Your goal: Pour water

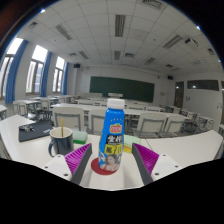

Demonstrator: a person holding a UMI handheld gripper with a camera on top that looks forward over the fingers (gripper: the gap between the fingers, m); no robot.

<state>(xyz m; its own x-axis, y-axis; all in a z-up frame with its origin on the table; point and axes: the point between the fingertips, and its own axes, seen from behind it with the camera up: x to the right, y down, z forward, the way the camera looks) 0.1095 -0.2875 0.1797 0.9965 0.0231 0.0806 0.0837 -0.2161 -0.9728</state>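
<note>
Classroom wide, rows of desks, green chalkboard (pixel 122 88) on far wall. White desk (pixel 190 148) up front carries everything. Blue-and-white bottle (pixel 113 134) upright between tool (pixel 112 161) fingers, magenta pads (pixel 146 156) flanking it, red coaster-like disc (pixel 104 167) at its base. Cannot tell whether pads press bottle. Dark mug (pixel 61 140) just left of bottle, dark flat object (pixel 34 130) beyond it.

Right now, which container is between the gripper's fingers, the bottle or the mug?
The blue-labelled bottle stands between the open fingers; the dark mug sits off to its side.
</note>
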